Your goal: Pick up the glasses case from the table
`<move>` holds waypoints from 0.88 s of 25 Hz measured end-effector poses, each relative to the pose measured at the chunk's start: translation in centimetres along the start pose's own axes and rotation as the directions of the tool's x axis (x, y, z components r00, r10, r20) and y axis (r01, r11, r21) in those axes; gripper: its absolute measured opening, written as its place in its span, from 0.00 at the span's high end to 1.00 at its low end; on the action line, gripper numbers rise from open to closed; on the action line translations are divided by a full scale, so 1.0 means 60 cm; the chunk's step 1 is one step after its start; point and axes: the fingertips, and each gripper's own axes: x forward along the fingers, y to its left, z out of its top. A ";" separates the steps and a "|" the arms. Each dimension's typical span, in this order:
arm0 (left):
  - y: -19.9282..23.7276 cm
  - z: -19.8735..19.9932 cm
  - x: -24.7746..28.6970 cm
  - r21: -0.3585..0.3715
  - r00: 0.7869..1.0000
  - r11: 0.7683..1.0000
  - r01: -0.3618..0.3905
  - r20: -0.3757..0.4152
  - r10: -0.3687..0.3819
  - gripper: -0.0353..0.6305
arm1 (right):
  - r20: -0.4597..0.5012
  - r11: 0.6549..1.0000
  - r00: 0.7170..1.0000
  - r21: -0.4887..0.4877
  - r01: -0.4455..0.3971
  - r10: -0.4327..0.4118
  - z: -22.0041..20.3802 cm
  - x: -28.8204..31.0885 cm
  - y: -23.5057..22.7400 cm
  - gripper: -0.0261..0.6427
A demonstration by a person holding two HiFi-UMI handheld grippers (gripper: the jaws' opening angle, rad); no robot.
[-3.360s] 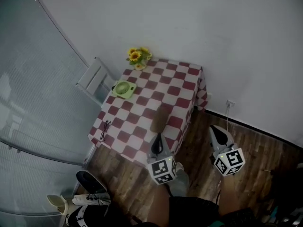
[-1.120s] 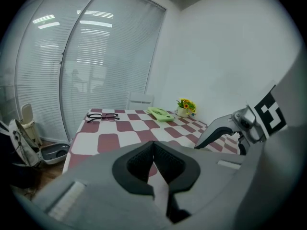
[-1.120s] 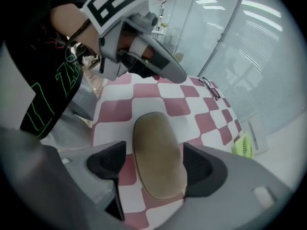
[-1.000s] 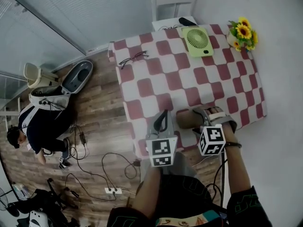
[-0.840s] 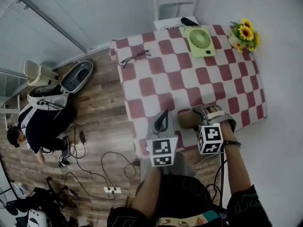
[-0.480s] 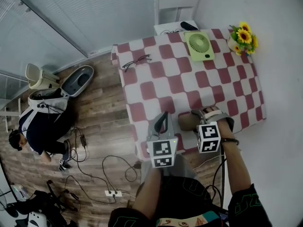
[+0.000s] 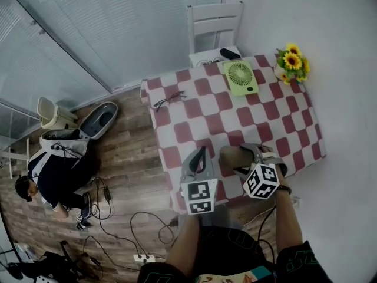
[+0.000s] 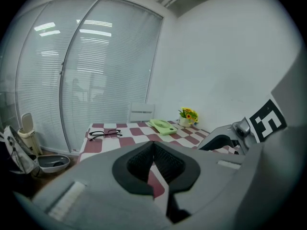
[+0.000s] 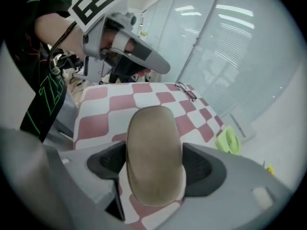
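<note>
While right gripper (image 9: 156, 170) sits clamped across tan glasses case (image 9: 153, 138) at table (image 7: 235, 111) near edge: lift straight, squeeze even, no twisting. Left gripper (image 8: 153, 163) jaws together, empty, beside same table edge.

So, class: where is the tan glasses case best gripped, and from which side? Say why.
Grip the glasses case across its narrow width, on the two long sides, coming in from its end along its length. It is a long rounded oval, so the short way fits better between the jaws, as the right gripper shows.
</note>
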 end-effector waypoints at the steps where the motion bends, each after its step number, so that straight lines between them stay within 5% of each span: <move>1: -0.002 0.010 0.002 0.005 1.000 1.000 0.003 0.012 -0.003 0.94 | 0.017 0.999 0.999 0.028 0.031 -0.032 0.004 -0.006 -0.011 0.41; 6: -0.017 0.061 0.010 0.033 0.997 0.999 0.018 0.071 -0.020 0.94 | 0.115 0.970 0.978 0.192 0.148 -0.172 0.025 -0.048 -0.068 0.41; 12: -0.023 0.124 0.014 0.051 0.989 0.999 0.016 0.143 -0.023 0.94 | 0.202 0.892 0.919 0.380 0.245 -0.338 0.041 -0.109 -0.136 0.41; 22: -0.032 0.276 0.003 0.170 0.949 0.984 -0.055 0.316 -0.001 0.94 | 0.336 0.702 0.718 0.650 0.292 -0.609 0.066 -0.232 -0.236 0.42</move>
